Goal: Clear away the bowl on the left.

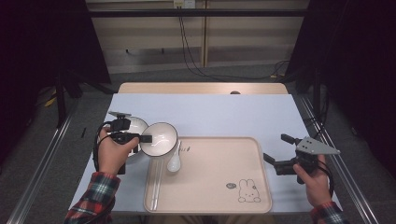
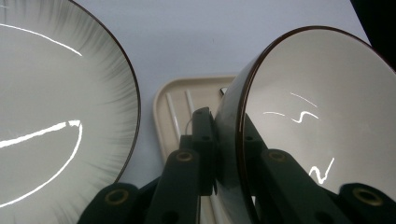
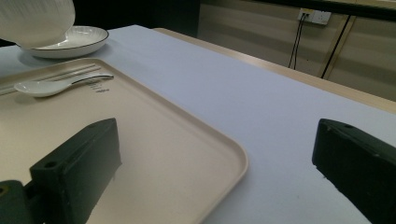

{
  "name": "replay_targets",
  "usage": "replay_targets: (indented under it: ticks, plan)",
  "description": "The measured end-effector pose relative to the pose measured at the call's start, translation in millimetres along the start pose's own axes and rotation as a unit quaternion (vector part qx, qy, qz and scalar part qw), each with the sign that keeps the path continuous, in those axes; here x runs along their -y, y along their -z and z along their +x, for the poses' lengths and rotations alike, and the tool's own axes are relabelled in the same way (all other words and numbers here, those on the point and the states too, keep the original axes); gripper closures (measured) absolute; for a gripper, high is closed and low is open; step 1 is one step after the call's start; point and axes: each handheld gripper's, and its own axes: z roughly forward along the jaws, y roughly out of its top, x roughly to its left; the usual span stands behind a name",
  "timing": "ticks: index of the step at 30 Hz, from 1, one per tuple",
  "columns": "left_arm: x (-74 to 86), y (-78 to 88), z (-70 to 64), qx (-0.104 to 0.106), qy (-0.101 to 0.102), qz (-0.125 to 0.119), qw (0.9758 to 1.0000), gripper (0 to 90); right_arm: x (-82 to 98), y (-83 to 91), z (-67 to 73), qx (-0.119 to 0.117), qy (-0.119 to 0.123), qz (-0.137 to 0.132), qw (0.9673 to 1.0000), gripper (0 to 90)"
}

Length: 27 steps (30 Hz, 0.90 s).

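My left gripper (image 1: pixel 148 138) is shut on the rim of a white bowl (image 1: pixel 160 138) with a dark edge, one jaw inside it and one outside. The bowl hangs tilted above the tray's far left corner. In the left gripper view the bowl (image 2: pixel 317 116) shows its inside at the right, with the gripper (image 2: pixel 225 125) clamped on its rim. A white plate (image 1: pixel 134 126) with a dark rim lies on the table just left of the bowl, large in the left gripper view (image 2: pixel 56 116). My right gripper (image 1: pixel 274 147) stands open at the tray's right edge with nothing between its fingers (image 3: pixel 217 135).
A beige tray (image 1: pixel 210 186) with a rabbit drawing lies near the table's front. On its left side rest a white spoon (image 1: pixel 174 161) and pale chopsticks (image 1: pixel 156 184). From the right gripper view the spoon (image 3: pixel 46 87), the plate (image 3: pixel 79 41) and the bowl (image 3: pixel 37 18) lie far off.
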Motion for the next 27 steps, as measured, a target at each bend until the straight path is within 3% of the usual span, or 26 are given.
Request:
replay_targets:
  ticks: [11,12,14,27]
  plan:
    - [7.1,-3.9,-10.6,0.017,-0.012,0.007,0.9998,82.8,-0.8,-2.5,1.5,-0.001,0.001,0.000,1.0000,0.4]
    - [7.7,-4.0,-10.5,0.019,-0.020,0.012,0.9995,82.8,-1.0,-2.0,1.2,-0.006,0.001,0.002,1.0000,0.4]
    - [9.6,-6.0,-13.6,0.023,-0.011,0.007,0.9996,82.8,-1.0,-1.7,1.2,-0.002,0.002,-0.001,1.0000,0.4]
    - [17.0,-11.6,-28.2,0.044,-0.036,0.000,0.9984,82.7,-1.2,-1.8,1.1,-0.002,0.001,-0.001,1.0000,0.4]
